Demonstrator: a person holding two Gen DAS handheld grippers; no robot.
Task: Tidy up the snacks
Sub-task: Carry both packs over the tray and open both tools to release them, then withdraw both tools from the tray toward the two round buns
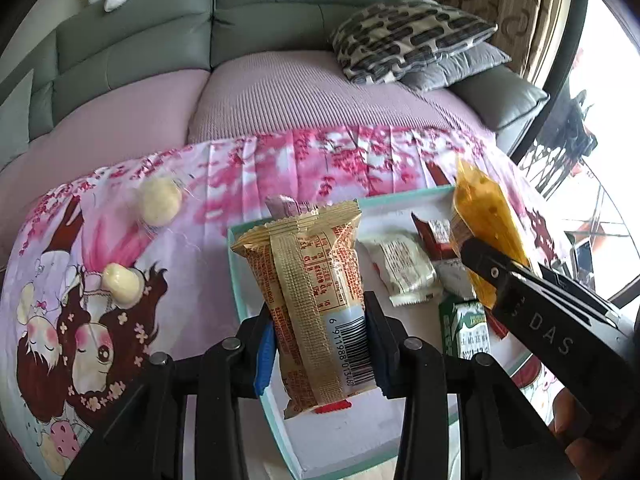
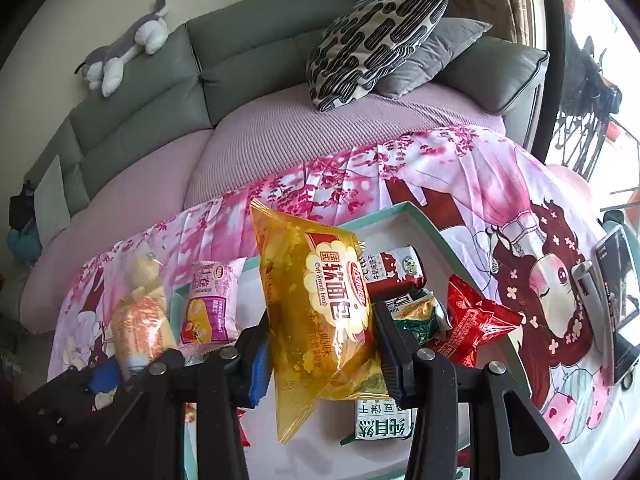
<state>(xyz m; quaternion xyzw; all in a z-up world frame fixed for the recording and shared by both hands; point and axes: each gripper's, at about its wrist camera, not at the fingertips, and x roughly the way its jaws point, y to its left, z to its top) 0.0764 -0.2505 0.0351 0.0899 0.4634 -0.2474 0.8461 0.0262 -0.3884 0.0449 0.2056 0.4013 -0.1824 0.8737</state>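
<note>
The left hand-held gripper (image 1: 320, 344) pinches a gold wrapper (image 1: 308, 280); the right hand-held gripper (image 2: 320, 344) pinches a yellow bread bag (image 2: 320, 320). Both hang over the box (image 1: 240, 280), so a crowded drop risks one slick packet sliding off the snacks beneath.

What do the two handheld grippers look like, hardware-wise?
Both are matte black plastic with round silver pivot pins. The left gripper and right gripper each carry a blue pad on one finger. White letters "DAS" mark the right gripper's body in the left wrist view. No cables or sleeves show.
</note>
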